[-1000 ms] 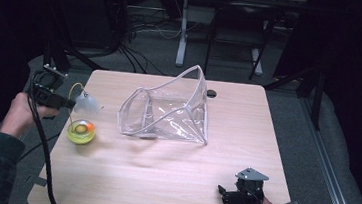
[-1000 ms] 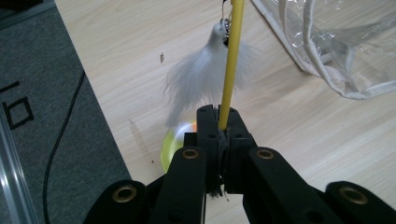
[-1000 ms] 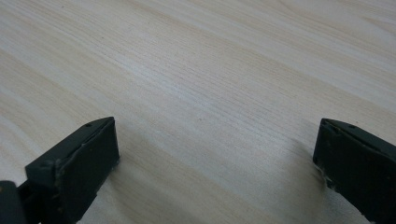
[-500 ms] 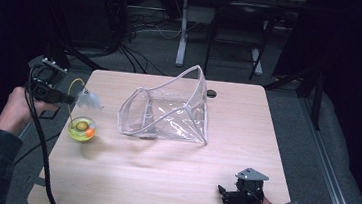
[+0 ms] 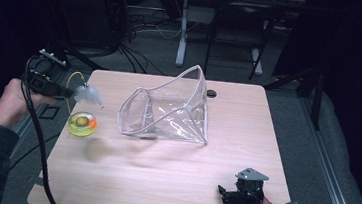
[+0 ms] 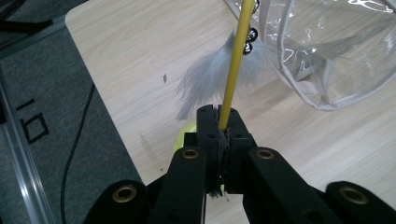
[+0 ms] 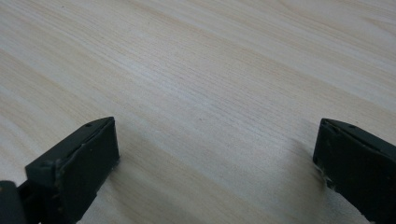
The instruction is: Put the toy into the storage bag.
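My left gripper (image 5: 67,91) is shut on a thin yellow wand (image 6: 232,70) at the table's left edge. A white feather (image 5: 88,94) with small bells (image 6: 249,40) sits on the wand just past the jaws. A yellow-green ball with an orange spot (image 5: 82,122) hangs from the wand's curved cord, its shadow on the wood below. A clear plastic pouch (image 5: 168,112) stands open at the table's middle, to the right of the feather. My right gripper (image 5: 222,193) rests open near the front right edge, with only bare wood (image 7: 210,93) between its jaws.
A small dark hole (image 5: 212,93) marks the table's (image 5: 161,180) far side behind the pouch. Cables and desk legs (image 5: 183,32) crowd the floor beyond. A cable (image 5: 40,138) trails from my left gripper down the table's left side.
My left gripper has risen and drawn slightly back to the left, lifting the feather and the yellow-green ball with it. The right gripper has stayed put.
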Tool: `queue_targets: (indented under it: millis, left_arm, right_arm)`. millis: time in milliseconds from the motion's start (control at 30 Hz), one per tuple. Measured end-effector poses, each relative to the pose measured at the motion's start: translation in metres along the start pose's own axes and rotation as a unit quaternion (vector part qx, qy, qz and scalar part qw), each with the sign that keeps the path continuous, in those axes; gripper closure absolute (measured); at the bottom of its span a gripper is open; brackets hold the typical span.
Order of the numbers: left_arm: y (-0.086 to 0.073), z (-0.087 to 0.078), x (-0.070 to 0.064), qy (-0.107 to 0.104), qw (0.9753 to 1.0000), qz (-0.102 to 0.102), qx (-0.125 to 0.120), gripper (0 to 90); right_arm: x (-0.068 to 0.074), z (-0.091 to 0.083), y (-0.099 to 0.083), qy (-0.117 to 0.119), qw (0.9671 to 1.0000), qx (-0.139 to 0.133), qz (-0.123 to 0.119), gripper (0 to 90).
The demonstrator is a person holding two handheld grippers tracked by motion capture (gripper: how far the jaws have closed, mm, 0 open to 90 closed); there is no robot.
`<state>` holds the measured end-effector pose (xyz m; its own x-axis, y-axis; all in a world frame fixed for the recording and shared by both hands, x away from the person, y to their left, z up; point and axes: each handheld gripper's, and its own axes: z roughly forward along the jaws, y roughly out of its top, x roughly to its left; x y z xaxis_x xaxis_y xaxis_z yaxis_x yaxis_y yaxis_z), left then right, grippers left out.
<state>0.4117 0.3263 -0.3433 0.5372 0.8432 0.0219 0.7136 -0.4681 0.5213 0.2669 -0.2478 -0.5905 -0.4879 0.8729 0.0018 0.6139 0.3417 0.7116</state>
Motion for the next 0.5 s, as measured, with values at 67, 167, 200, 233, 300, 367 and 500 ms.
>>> queue_targets:
  millis: [67, 167, 200, 233, 300, 367, 500]
  left_arm:
    - [0.003, -0.003, 0.0, 0.001, 1.0, 0.003, -0.004, 88.4]
    - [0.007, -0.004, 0.0, 0.004, 1.0, 0.005, -0.003, 88.4]
    - [0.007, -0.004, 0.0, 0.004, 1.0, 0.005, -0.003, 88.4]
    - [0.008, -0.005, 0.0, 0.003, 1.0, 0.006, -0.002, 88.4]
    - [0.011, -0.007, -0.001, 0.005, 1.0, 0.007, -0.003, 88.5]
    - [0.014, -0.008, -0.003, 0.007, 0.9999, 0.01, -0.005, 88.4]
    - [0.023, -0.011, -0.005, 0.009, 0.9998, 0.017, -0.001, 88.5]
  right_arm:
    - [0.0, 0.0, 0.0, -0.001, 1.0, -0.001, 0.001, 0.0]
    - [0.0, 0.0, 0.0, 0.0, 1.0, -0.001, 0.0, 0.0]
    - [0.0, 0.0, 0.0, 0.0, 1.0, 0.0, 0.0, 0.0]
    - [0.0, 0.0, 0.0, 0.0, 1.0, 0.0, 0.0, 0.0]
    - [0.0, 0.0, 0.0, 0.0, 1.0, 0.0, 0.0, 0.0]
    - [0.0, 0.0, 0.0, 0.0, 1.0, 0.0, 0.0, 0.0]
    - [0.0, 0.0, 0.0, 0.0, 1.0, 0.0, 0.0, 0.0]
